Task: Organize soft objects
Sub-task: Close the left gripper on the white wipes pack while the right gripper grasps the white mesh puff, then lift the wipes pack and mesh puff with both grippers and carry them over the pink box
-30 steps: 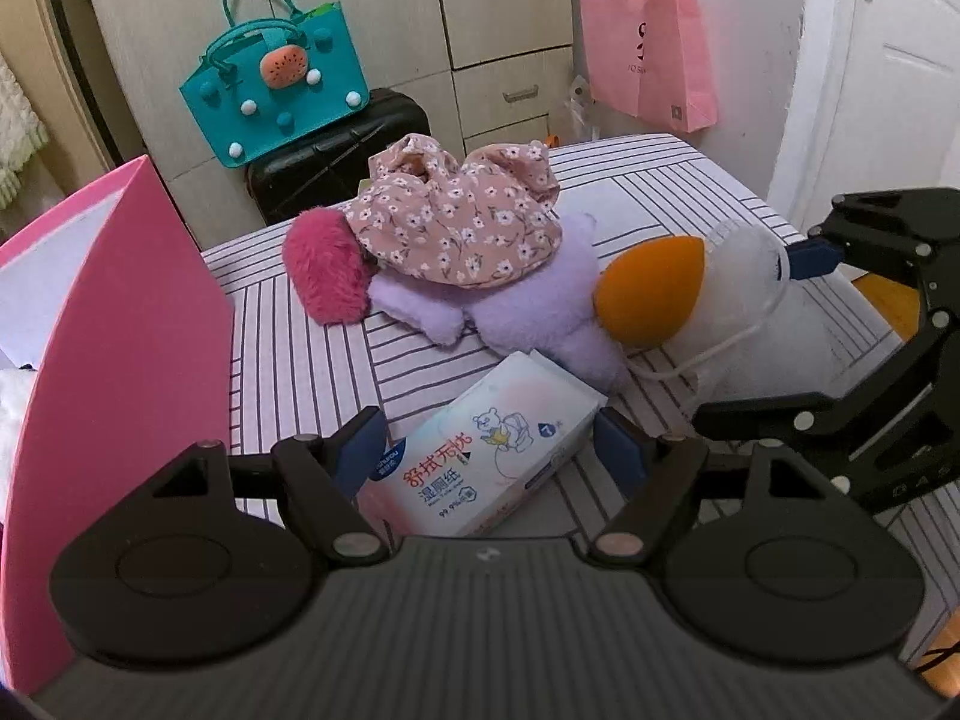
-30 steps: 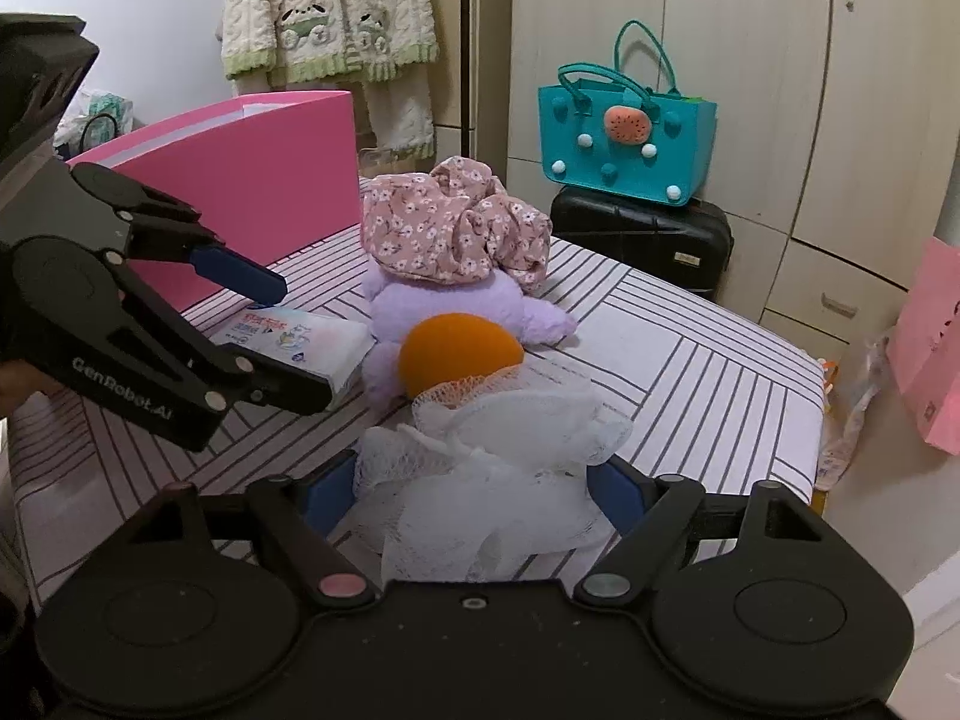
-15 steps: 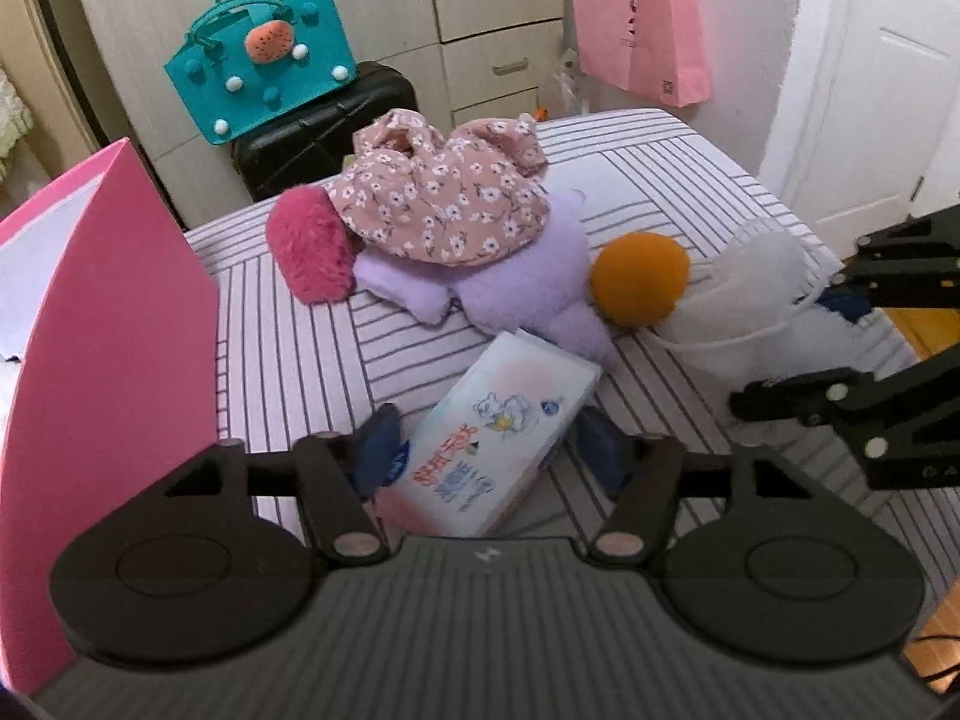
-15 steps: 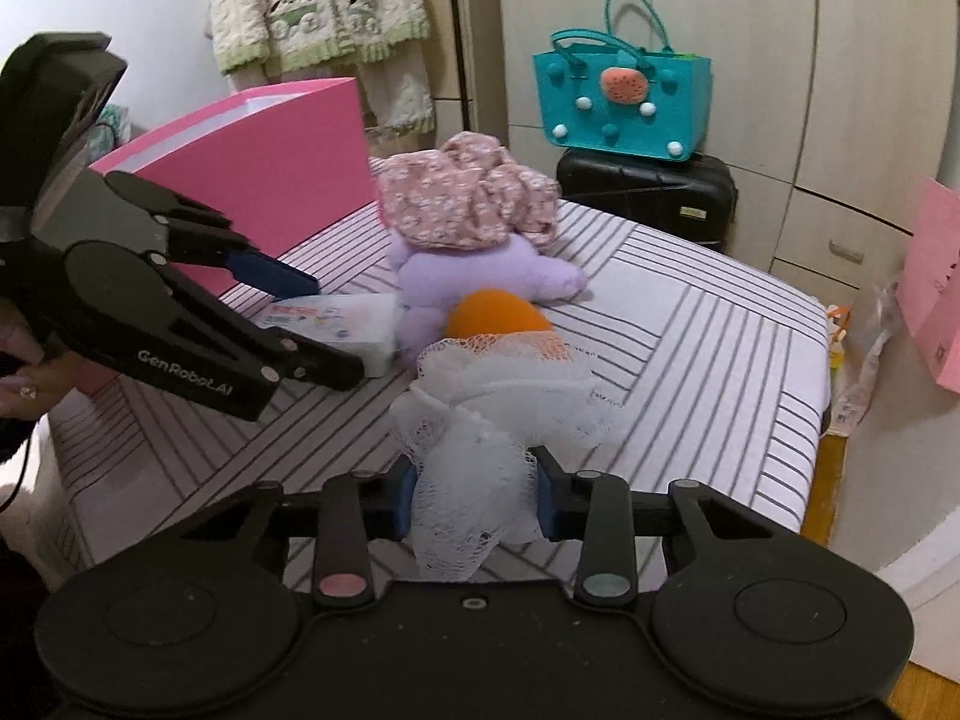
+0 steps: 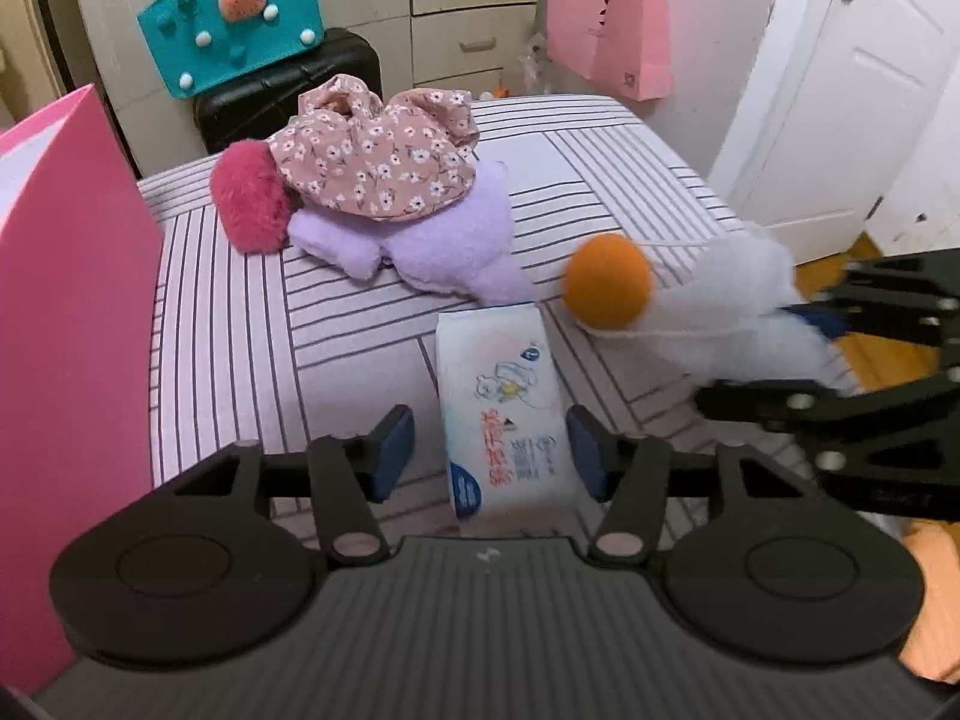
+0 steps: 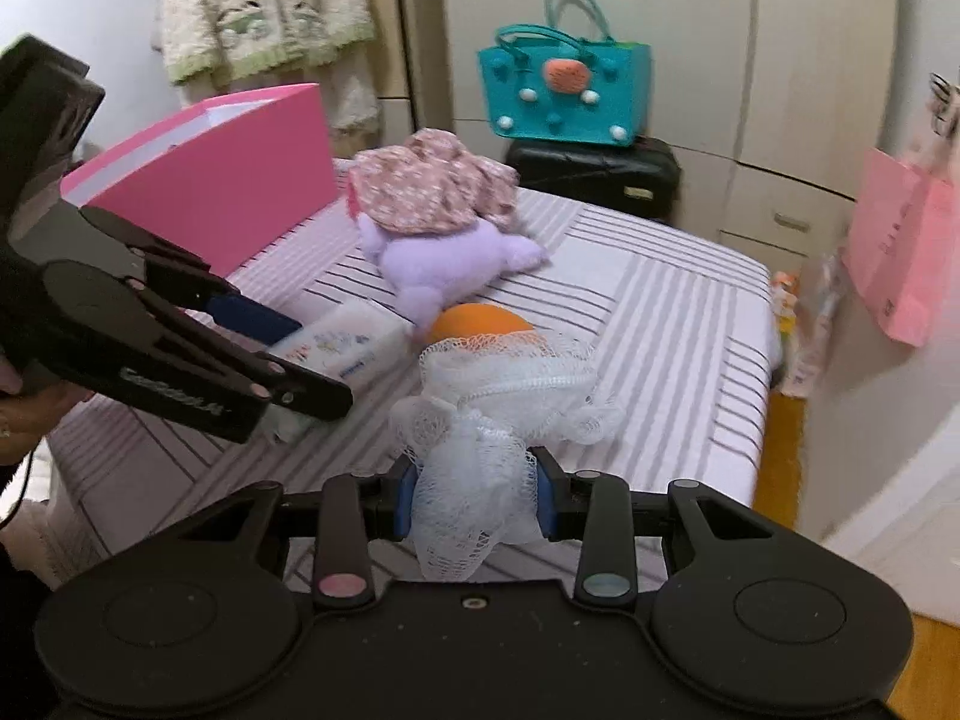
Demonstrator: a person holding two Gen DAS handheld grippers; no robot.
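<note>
A white tissue pack (image 5: 498,384) lies lengthwise on the striped cover (image 5: 600,150) between the jaws of my left gripper (image 5: 489,450). Those jaws are opening; a gap shows beside the left pad. The left gripper (image 6: 300,360) and the pack (image 6: 348,342) also show in the right wrist view. My right gripper (image 6: 475,501) is shut on a white mesh bath sponge (image 6: 498,396), which bulges above its pads. In the left wrist view the right gripper (image 5: 768,360) holds the sponge (image 5: 732,300) beside an orange ball (image 5: 609,282).
A purple plush (image 5: 444,252) lies mid-cover under a pink floral cloth (image 5: 372,168), with a red fuzzy thing (image 5: 249,204) at its left. A tall pink box (image 5: 66,312) stands at the left edge. Behind are a teal bag (image 5: 234,18), a black case and cupboards.
The right gripper went from open around the mesh sponge to shut on it and rose a little. The left gripper narrowed around the tissue pack, which now lies lengthwise between its jaws.
</note>
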